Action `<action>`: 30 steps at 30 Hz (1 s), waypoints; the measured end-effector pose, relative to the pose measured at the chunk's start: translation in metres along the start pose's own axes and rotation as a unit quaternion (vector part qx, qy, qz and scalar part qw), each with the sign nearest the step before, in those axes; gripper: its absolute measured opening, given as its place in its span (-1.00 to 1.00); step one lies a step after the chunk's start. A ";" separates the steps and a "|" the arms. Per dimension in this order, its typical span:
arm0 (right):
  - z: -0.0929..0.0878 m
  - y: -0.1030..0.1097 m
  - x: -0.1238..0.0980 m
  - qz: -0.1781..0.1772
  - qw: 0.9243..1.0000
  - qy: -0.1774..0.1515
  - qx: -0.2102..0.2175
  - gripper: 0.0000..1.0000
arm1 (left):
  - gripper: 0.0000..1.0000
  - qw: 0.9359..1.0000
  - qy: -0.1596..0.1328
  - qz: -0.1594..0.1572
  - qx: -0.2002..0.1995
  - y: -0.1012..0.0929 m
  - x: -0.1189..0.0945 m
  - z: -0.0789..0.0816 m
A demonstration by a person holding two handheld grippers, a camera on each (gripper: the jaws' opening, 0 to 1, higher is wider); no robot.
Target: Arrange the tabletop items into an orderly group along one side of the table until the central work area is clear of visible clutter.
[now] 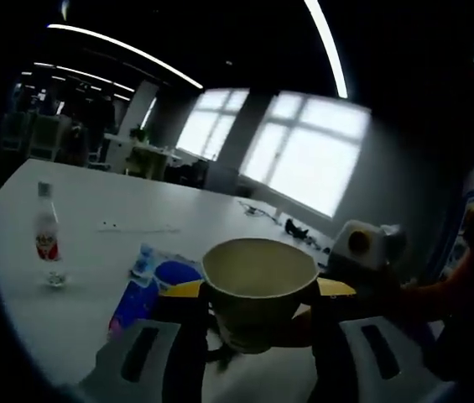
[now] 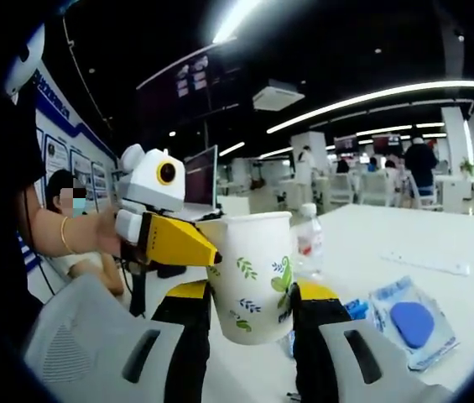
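Observation:
A white paper cup (image 1: 257, 290) with a green leaf print stands upright between my left gripper's (image 1: 259, 294) yellow-tipped jaws, which press its sides. In the right gripper view the same cup (image 2: 249, 273) sits between my right gripper's (image 2: 253, 295) jaws, gripped low on its wall. My left gripper (image 2: 178, 239) reaches in from the left there, one yellow jaw touching the cup's rim. My right gripper (image 1: 369, 252) shows just right of the cup in the left gripper view. The cup hangs above the white table (image 1: 77, 302).
A small clear bottle (image 1: 46, 235) with a red label stands at the table's left. Blue plastic packets (image 1: 148, 285) lie just behind the cup, one (image 2: 413, 323) at the right. A dark cable (image 1: 297, 228) lies far back. A person's forearm (image 2: 65, 235) holds the left gripper.

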State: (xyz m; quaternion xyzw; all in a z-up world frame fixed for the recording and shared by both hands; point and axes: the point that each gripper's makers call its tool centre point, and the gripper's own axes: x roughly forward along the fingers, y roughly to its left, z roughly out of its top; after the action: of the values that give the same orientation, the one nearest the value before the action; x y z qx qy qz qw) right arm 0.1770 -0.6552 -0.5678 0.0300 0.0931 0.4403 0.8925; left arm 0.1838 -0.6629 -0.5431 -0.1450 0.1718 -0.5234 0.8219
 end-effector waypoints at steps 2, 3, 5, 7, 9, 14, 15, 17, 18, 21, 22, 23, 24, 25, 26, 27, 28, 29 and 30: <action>0.000 0.000 0.000 0.001 1.000 0.001 0.000 -0.31 | -0.06 1.000 -0.002 0.001 0.001 0.000 0.000 0.000; 0.000 0.001 0.001 0.001 1.000 0.001 0.000 -0.31 | -0.07 1.000 -0.004 0.001 0.003 0.000 0.000 0.001; 0.000 0.000 0.001 0.001 1.000 0.001 -0.002 -0.30 | -0.08 1.000 -0.007 0.002 0.005 -0.001 0.000 0.002; 0.001 0.000 0.002 0.001 1.000 0.002 -0.003 -0.30 | -0.09 1.000 -0.009 0.001 0.007 -0.001 0.000 0.003; 0.001 0.001 0.002 0.001 1.000 0.004 -0.004 -0.30 | -0.10 1.000 -0.009 0.000 0.010 -0.001 0.000 0.004; 0.001 0.001 0.002 0.002 1.000 0.008 -0.008 -0.29 | -0.12 1.000 -0.009 -0.001 0.022 -0.002 -0.001 0.005; 0.001 0.001 0.003 0.002 1.000 0.009 -0.009 -0.29 | -0.12 1.000 -0.008 0.000 0.024 -0.002 -0.001 0.006; -0.001 0.001 0.003 0.002 1.000 0.018 -0.011 -0.27 | -0.12 0.999 -0.012 -0.002 0.031 -0.003 -0.001 0.007; -0.001 0.000 0.003 0.000 1.000 0.020 -0.015 -0.24 | -0.12 0.999 -0.014 -0.002 0.032 -0.004 -0.001 0.008; -0.002 -0.003 0.003 -0.006 0.999 0.024 -0.022 -0.15 | -0.12 0.999 -0.019 0.002 0.041 -0.003 -0.001 0.011; -0.002 -0.003 0.003 -0.006 0.999 0.025 -0.022 -0.13 | -0.12 0.999 -0.018 0.006 0.047 -0.002 -0.001 0.012; -0.003 -0.004 0.003 -0.008 0.999 0.027 -0.020 -0.09 | -0.12 0.999 -0.018 0.009 0.049 -0.001 -0.001 0.012; -0.004 -0.006 0.002 -0.010 0.999 0.029 -0.017 0.00 | -0.12 0.998 -0.019 0.011 0.052 0.000 -0.001 0.013; -0.006 -0.007 0.002 -0.012 0.999 0.033 -0.015 0.07 | -0.12 0.998 -0.019 0.012 0.053 0.001 0.000 0.014; -0.006 -0.008 0.002 -0.014 0.999 0.034 -0.016 0.13 | -0.13 0.998 -0.021 0.014 0.053 0.002 0.000 0.014; -0.008 -0.009 0.001 -0.017 0.999 0.037 -0.017 0.18 | -0.13 0.998 -0.023 0.017 0.053 0.004 0.000 0.016; -0.010 -0.010 0.000 -0.019 0.999 0.043 -0.014 0.23 | -0.13 0.998 -0.023 0.019 0.054 0.005 0.000 0.017; -0.013 -0.011 -0.001 -0.024 0.998 0.053 -0.003 0.31 | -0.13 0.998 -0.025 0.022 0.056 0.007 0.000 0.019; -0.015 -0.012 -0.001 -0.025 0.998 0.056 0.002 0.44 | -0.13 0.998 -0.027 0.026 0.058 0.009 0.000 0.020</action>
State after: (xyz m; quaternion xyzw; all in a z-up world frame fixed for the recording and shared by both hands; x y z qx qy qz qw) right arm 0.1831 -0.6635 -0.5840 0.0050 0.1451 0.4186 0.8965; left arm 0.1999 -0.6580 -0.5287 -0.1066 0.1230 -0.5072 0.8463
